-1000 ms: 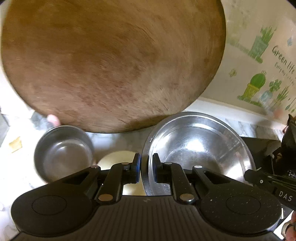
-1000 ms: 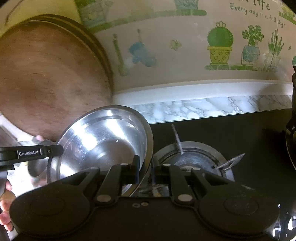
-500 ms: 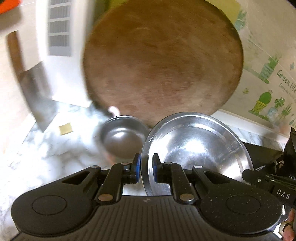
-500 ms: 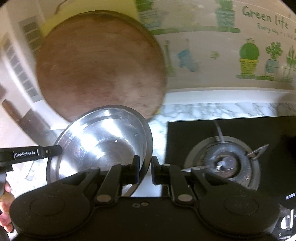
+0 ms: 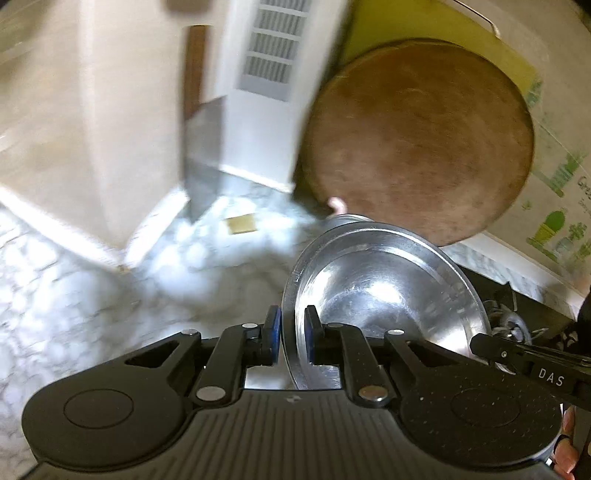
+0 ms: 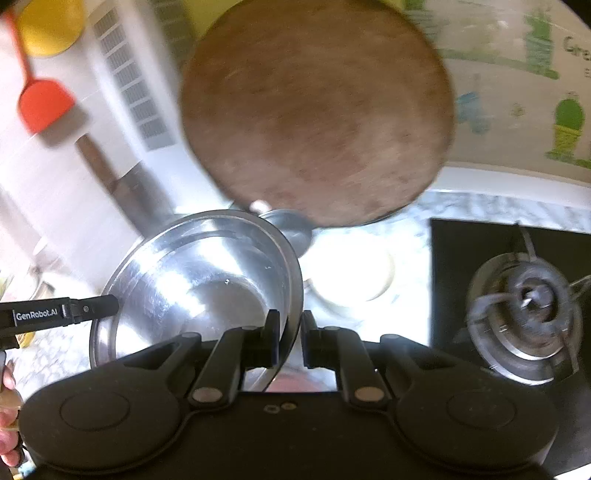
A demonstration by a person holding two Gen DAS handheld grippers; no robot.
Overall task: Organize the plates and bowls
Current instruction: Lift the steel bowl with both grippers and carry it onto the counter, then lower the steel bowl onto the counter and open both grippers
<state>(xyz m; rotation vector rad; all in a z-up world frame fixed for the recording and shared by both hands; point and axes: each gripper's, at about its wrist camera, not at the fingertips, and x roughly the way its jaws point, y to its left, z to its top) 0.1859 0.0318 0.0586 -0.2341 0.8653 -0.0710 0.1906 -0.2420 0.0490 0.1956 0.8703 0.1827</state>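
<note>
A large steel bowl (image 5: 384, 291) is held above the marble surface (image 5: 92, 295) by both tongs at once. The left tongs (image 5: 293, 334) are closed narrowly on the bowl's near-left rim, the thin metal edge being clamped between the two pads. The right tongs (image 6: 289, 339) are likewise closed on the opposite rim, which is seen passing between their fingers (image 6: 272, 332) in the right wrist view. In that view the arm of the left tongs is visible at the far left, reaching the bowl's edge; in the left wrist view the arm of the right tongs is visible at the lower right. The bowl is tilted, its hollow facing both cameras.

Behind the bowl a round wooden board (image 5: 417, 144) is propped upright against the wall, with a yellow board (image 5: 373, 29) partly hidden behind it. A smaller steel bowl (image 6: 291, 225) stands on the surface just below the wooden board's lower edge, and a pale round dish (image 6: 351, 277) lies beside it, near the black stove (image 6: 472, 240) with its burner (image 6: 528, 310). A cleaver (image 5: 203, 147) leans at the wall to the left. A red spatula (image 6: 40, 99) hangs on the wall in the right wrist view. Much of the background is blurred.
</note>
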